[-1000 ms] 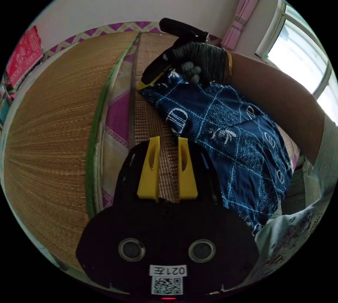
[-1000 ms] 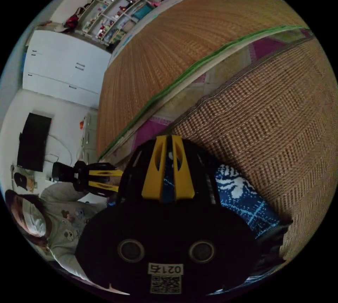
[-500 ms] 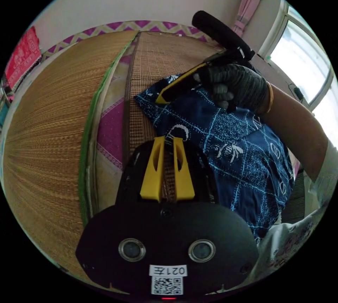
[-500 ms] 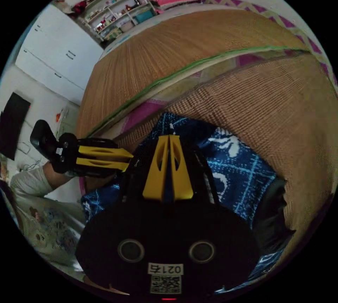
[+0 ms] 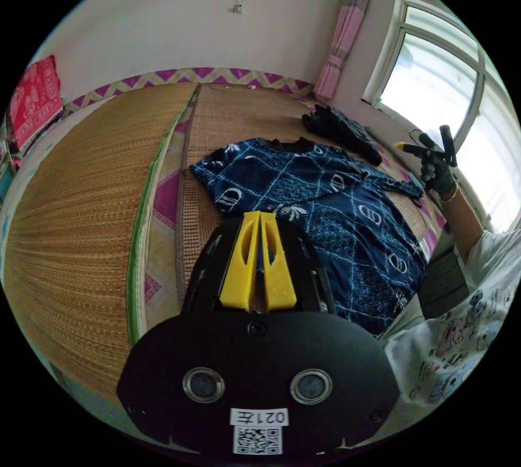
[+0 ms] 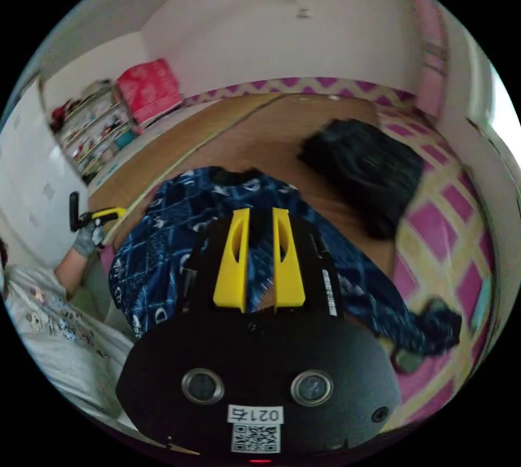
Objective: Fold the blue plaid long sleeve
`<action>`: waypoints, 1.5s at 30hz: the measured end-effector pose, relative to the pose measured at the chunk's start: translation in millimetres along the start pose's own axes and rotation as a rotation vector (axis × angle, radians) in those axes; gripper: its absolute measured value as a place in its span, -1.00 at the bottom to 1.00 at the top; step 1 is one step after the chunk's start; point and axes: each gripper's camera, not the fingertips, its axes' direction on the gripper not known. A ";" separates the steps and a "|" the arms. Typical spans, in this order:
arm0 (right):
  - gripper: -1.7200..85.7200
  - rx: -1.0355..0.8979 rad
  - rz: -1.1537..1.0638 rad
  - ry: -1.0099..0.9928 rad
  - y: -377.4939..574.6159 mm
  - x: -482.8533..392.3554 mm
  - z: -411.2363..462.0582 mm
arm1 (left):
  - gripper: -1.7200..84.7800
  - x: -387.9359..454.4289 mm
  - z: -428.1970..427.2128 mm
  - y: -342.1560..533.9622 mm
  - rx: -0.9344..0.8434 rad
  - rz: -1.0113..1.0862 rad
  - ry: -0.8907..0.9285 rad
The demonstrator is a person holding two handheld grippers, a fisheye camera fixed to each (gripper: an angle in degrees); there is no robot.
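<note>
The blue plaid long sleeve shirt (image 5: 325,201) lies spread on the woven mat (image 5: 239,114), collar toward the far wall. One sleeve (image 6: 418,320) trails out to the side. In the left gripper view my left gripper (image 5: 259,215) hovers above the shirt's near edge, its yellow jaws pressed together with nothing held. My right gripper (image 5: 400,146) is raised in a gloved hand off to the right, near the window. In the right gripper view my right gripper (image 6: 259,211) stands open above the shirt (image 6: 163,228), and the left gripper (image 6: 122,211) is small at the left.
A black garment (image 5: 339,128) lies bunched on the mat beyond the shirt, and is blurred in the right gripper view (image 6: 363,174). A second, finer straw mat (image 5: 81,190) covers the bed's left side. The person's pale printed top (image 5: 450,337) is at the lower right.
The right gripper let go of the shirt, opened and swung far to the right. The left jaws closed together. Both cameras pulled back, and the shirt now lies spread flat.
</note>
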 end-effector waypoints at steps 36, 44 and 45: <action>-0.94 0.658 1.063 -0.151 308.6 375.8 -222.9 | -0.98 133.6 -59.5 38.9 -0.063 0.031 0.007; -0.95 0.738 0.675 -0.175 221.1 229.9 -311.2 | -0.98 121.0 -70.2 52.6 -0.031 -0.004 0.054; -0.95 0.729 0.636 -0.175 210.4 216.2 -313.2 | -0.98 119.1 -71.7 55.7 -0.027 -0.008 0.061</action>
